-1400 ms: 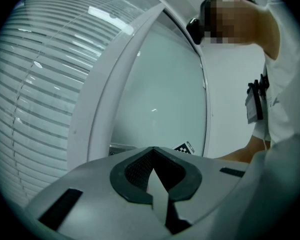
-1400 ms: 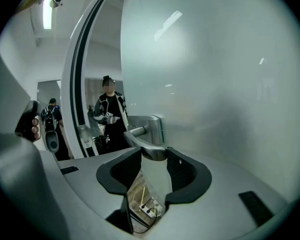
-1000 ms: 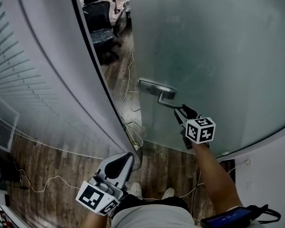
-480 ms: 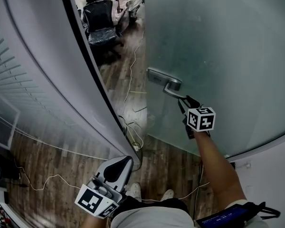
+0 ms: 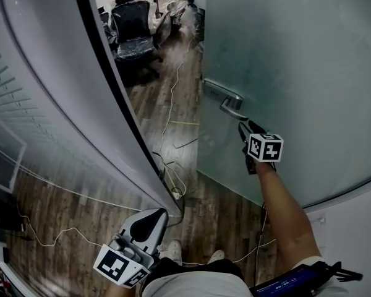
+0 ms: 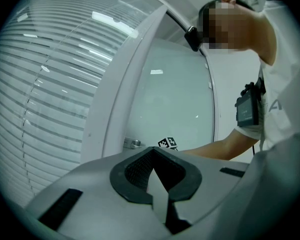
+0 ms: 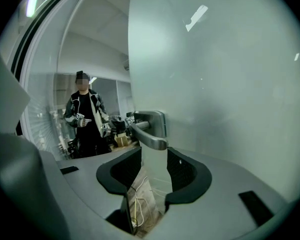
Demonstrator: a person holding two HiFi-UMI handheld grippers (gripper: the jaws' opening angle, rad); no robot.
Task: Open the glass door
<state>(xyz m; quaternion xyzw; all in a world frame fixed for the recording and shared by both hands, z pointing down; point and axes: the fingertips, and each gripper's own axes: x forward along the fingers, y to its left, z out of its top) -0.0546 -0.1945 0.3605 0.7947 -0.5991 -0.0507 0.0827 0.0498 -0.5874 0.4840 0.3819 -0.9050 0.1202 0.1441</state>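
Note:
The frosted glass door [image 5: 297, 73] stands partly open, and its metal lever handle [image 5: 226, 101] sticks out near the free edge. My right gripper [image 5: 241, 125] is shut on the tip of that lever. In the right gripper view the lever's end [image 7: 149, 136] lies between the two dark pads of my right gripper [image 7: 154, 156]. My left gripper [image 5: 149, 218] hangs low by my waist, shut and holding nothing. The left gripper view shows that gripper [image 6: 152, 156] with its tips together, aimed at the door, with the handle [image 6: 131, 143] small in the distance.
A fixed glass wall with blinds [image 5: 43, 104] and its dark frame edge [image 5: 111, 85] bound the opening on the left. Beyond it are a wrapped office chair [image 5: 133, 30], loose cables [image 5: 173, 129] on the wood floor, and a standing person [image 7: 85, 116].
The door has swung further open and the gap beside the frame has widened. My right gripper moved right and away with the handle. The left gripper stayed put.

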